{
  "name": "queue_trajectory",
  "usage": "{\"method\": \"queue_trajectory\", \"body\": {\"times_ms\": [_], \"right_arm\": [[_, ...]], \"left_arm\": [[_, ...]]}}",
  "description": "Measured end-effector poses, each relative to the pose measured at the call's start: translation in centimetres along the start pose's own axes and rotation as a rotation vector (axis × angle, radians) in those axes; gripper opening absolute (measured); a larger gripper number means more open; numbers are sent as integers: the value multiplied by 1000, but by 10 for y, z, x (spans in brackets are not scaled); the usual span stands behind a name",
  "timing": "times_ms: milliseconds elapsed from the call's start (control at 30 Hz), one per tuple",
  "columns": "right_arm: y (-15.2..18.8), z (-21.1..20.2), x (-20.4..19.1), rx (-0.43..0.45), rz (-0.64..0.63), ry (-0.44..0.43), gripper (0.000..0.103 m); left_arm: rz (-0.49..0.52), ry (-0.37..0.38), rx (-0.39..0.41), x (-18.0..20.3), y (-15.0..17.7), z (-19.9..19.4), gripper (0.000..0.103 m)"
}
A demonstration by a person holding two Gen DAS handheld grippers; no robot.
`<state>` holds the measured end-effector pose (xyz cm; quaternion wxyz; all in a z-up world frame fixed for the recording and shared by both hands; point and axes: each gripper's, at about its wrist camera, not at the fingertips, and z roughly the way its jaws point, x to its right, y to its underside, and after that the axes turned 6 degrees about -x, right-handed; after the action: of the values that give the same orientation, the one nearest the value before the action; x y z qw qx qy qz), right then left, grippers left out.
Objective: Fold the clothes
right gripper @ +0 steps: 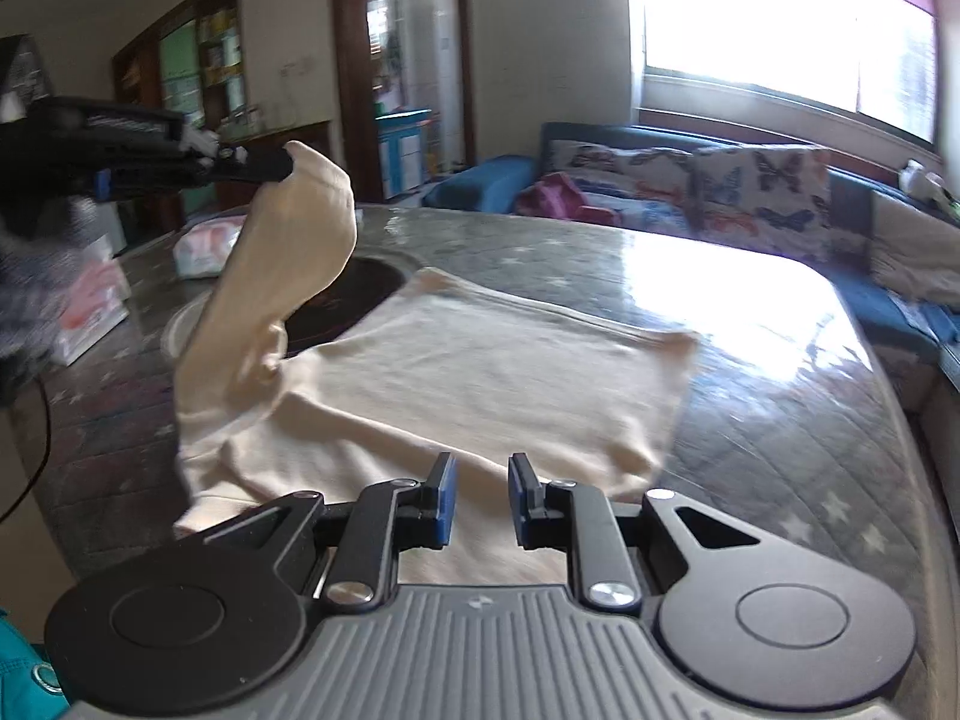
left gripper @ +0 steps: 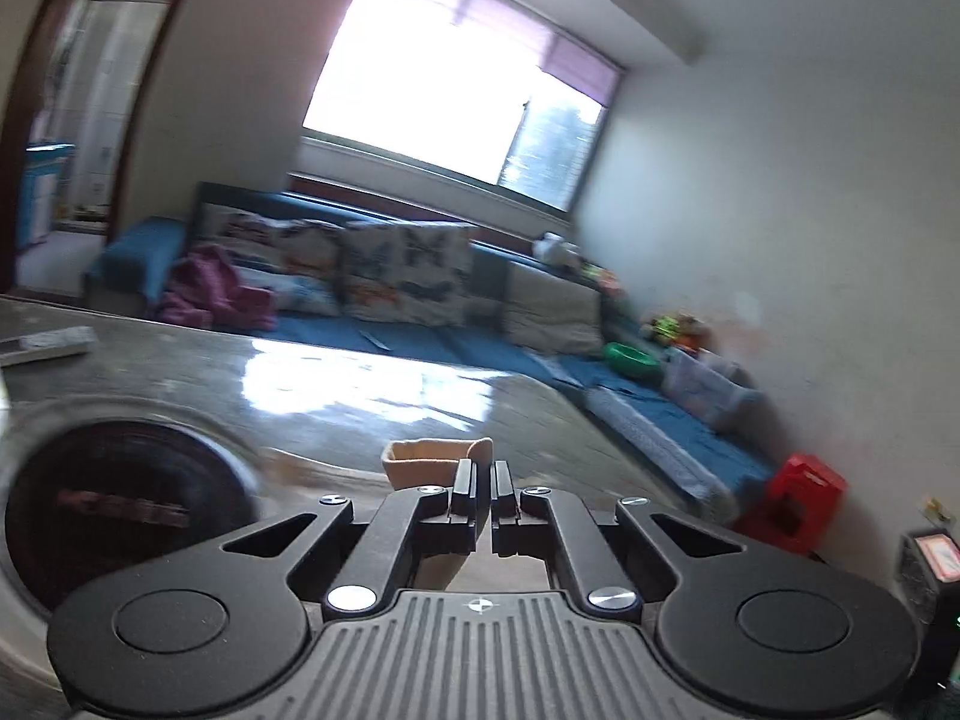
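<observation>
A cream garment (right gripper: 480,372) lies spread flat on the glossy dark table (right gripper: 750,420). Its sleeve (right gripper: 294,252) is pulled up off the table at the left, and my left gripper (right gripper: 288,163) is shut on the sleeve's end. In the left wrist view that gripper (left gripper: 485,471) is pinched together, with the cream cuff (left gripper: 432,459) sticking out past its tips. My right gripper (right gripper: 480,474) hovers over the garment's near edge. Its blue pads (right gripper: 445,498) stand a little apart with nothing between them.
A round dark hob (right gripper: 354,294) is set into the table (left gripper: 360,396) under the garment's far left corner. A remote (left gripper: 48,343) and plastic bags (right gripper: 204,246) lie at the table's left. Behind it runs a blue sofa (right gripper: 690,204) with cushions, and a red stool (left gripper: 798,498) stands by the wall.
</observation>
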<state>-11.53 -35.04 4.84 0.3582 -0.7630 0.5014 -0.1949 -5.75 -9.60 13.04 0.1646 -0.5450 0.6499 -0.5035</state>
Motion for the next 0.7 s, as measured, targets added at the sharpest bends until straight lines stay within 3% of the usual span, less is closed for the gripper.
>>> {"method": "queue_trajectory", "body": {"times_ms": [200, 300, 400, 467, 567, 700], "right_arm": [[15, -8, 23, 3, 77, 55, 18], [20, -11, 30, 4, 101, 71, 18], [21, -11, 33, 5, 110, 77, 18], [22, -11, 35, 6, 115, 80, 18], [19, -7, 31, 7, 102, 67, 18], [13, 4, 21, -4, 75, 37, 19]], "left_arm": [[57, 157, -105, 45, 31, 33, 5], [101, 182, -184, 57, 49, 47, 8], [134, 183, -227, 55, 58, 48, 13], [156, 184, -256, 55, 65, 50, 27], [185, 150, -257, 44, 67, 43, 29], [221, -10, -252, 8, 69, 35, 27]]}}
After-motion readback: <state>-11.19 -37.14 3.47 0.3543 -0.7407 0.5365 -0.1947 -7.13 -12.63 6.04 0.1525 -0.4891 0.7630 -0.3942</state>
